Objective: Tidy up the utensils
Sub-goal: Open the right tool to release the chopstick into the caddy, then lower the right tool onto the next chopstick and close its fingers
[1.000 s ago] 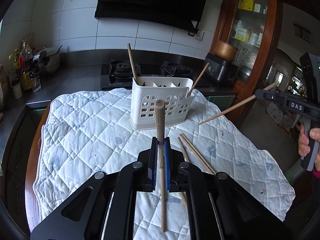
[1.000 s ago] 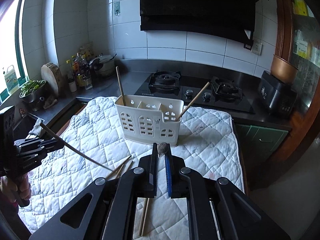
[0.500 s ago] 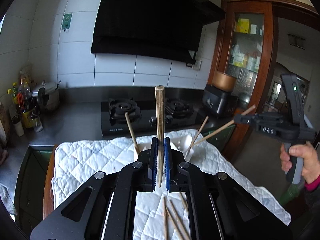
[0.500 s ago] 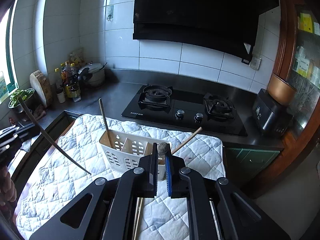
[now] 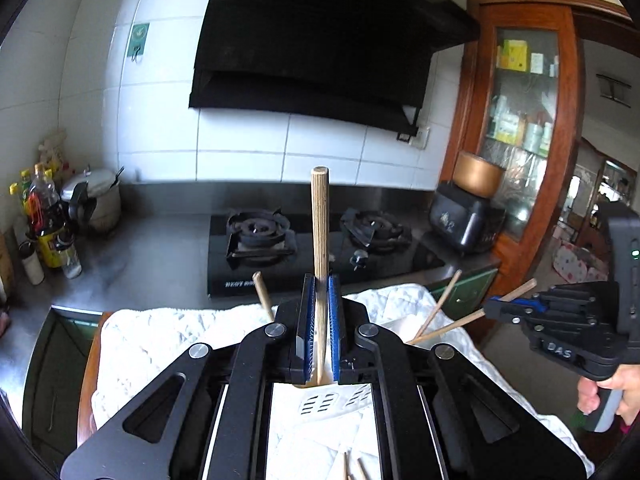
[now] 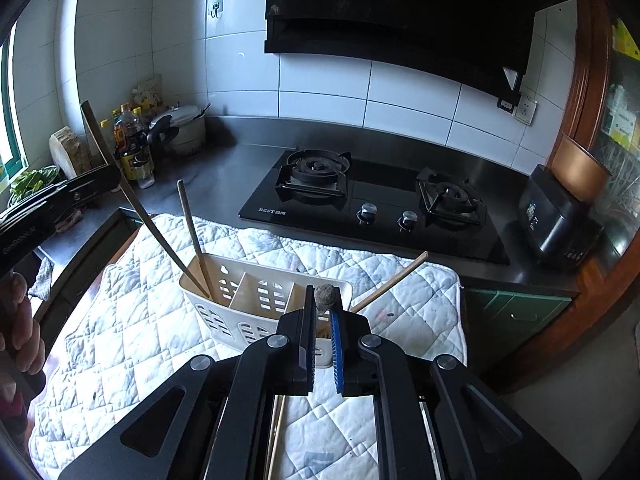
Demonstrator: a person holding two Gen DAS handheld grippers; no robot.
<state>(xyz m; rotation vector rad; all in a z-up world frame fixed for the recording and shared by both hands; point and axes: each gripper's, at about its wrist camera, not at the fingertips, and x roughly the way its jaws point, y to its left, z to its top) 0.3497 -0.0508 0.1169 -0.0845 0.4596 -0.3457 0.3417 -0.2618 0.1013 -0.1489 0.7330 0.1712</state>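
A white slotted utensil holder (image 6: 256, 304) stands on the quilted cloth (image 6: 120, 332). My left gripper (image 5: 320, 320) is shut on a wooden chopstick (image 5: 320, 240), held upright above the holder (image 5: 320, 400); its lower tip enters the left compartment in the right wrist view (image 6: 160, 232). My right gripper (image 6: 323, 320) is shut on another chopstick (image 6: 325, 295), seen end-on over the holder's right side; the left wrist view shows this gripper (image 5: 496, 308) and its stick (image 5: 444, 326) slanting down. One chopstick (image 6: 192, 232) stands in the left compartment, another (image 6: 392, 280) leans in the right.
Loose chopsticks (image 5: 352, 468) lie on the cloth near me. A black gas hob (image 6: 372, 204) sits behind the cloth. Bottles and a pot (image 6: 160, 132) stand back left, a dark appliance (image 6: 556, 220) back right, beside a wooden cabinet (image 5: 520, 100).
Both grippers have risen and closed in over the holder, each with its chopstick. The left chopstick's tip has gone down into the left compartment; the right chopstick now hangs over the right side.
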